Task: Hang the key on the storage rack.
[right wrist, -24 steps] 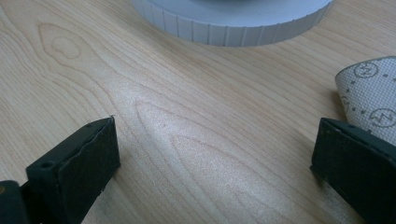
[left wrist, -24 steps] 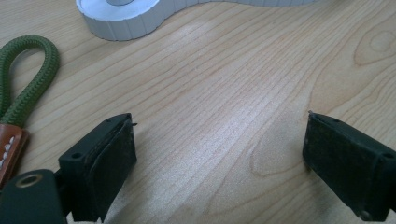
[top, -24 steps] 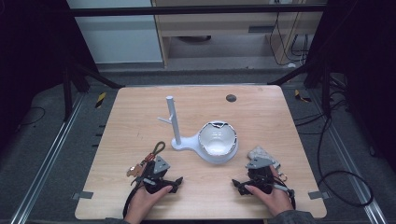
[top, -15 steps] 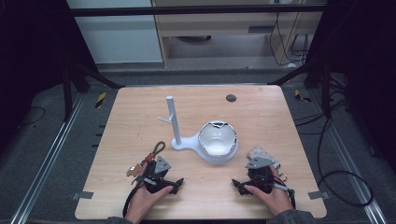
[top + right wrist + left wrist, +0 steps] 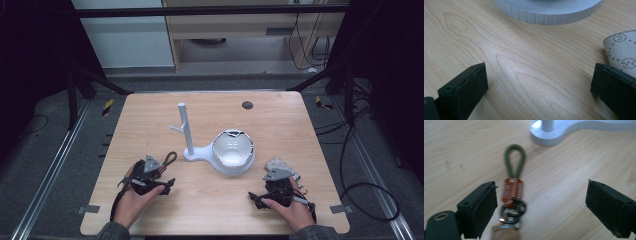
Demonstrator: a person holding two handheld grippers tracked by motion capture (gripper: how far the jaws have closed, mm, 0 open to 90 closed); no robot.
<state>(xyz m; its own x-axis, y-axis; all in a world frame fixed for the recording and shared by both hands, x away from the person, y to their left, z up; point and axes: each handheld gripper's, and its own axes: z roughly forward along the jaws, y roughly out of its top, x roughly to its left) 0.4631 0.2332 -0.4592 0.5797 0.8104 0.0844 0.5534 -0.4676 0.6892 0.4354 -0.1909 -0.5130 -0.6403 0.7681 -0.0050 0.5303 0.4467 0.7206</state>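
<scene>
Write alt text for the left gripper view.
A keychain with a green cord loop, an orange tag and dark rings lies on the wooden table between the left gripper's wide-open black fingers. The white stand's base sits beyond it.

A keychain [image 5: 512, 192] lies flat on the wooden table [image 5: 280, 120], near its front left part. It has a green cord loop [image 5: 515, 161] at the far end, an orange-red tag below it and dark metal rings at the near end; the nearest part is blurred. Just beyond the loop stands a white stand [image 5: 186, 131]: an upright post with a short side peg, on a flat base that widens rightward into a round white bowl [image 5: 233, 150] with a chipped-looking rim. A grey patterned cloth [image 5: 622, 50] lies crumpled just right of the bowl.
</scene>
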